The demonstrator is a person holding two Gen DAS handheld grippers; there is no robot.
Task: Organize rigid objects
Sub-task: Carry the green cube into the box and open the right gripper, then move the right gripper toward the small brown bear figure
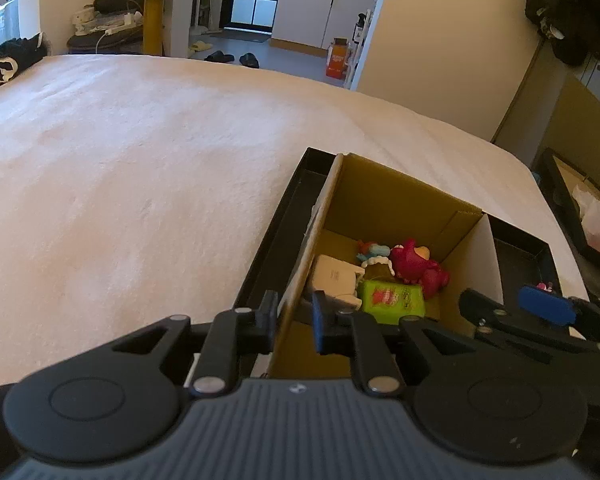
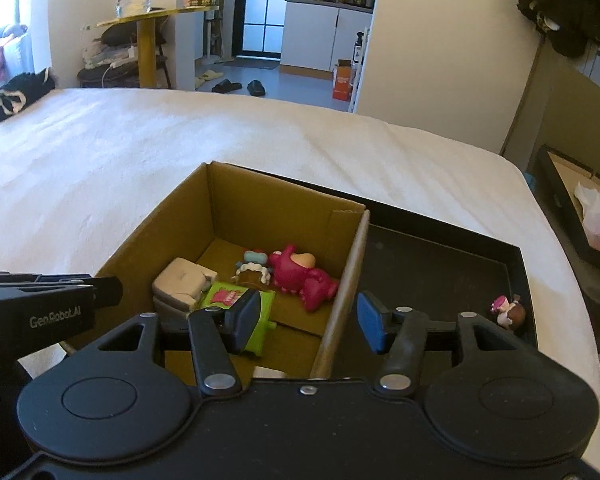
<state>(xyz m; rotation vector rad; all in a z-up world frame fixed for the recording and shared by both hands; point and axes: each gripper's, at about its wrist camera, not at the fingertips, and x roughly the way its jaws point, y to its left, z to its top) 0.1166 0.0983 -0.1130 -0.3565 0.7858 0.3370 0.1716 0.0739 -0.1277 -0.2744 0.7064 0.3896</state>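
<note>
A brown cardboard box (image 1: 384, 196) (image 2: 268, 204) stands inside a black tray (image 1: 278, 224) (image 2: 452, 264) on the bed. In it lie a pink toy (image 1: 414, 266) (image 2: 304, 272), a green box (image 1: 392, 300) (image 2: 240, 300), a white charger (image 1: 334, 276) (image 2: 180, 280) and a small blue-and-white figure (image 2: 254, 266). My left gripper (image 1: 294, 320) straddles the box's left wall, jaws a little apart. My right gripper (image 2: 308, 320) is open and straddles the box's right wall. A small doll figure (image 2: 508, 312) lies in the tray's right corner.
The bed's white cover (image 1: 120, 168) stretches away to the left and far side. A black garment (image 1: 8, 62) lies at its far left corner. Another black tray with paper (image 2: 580, 208) sits off the bed's right edge.
</note>
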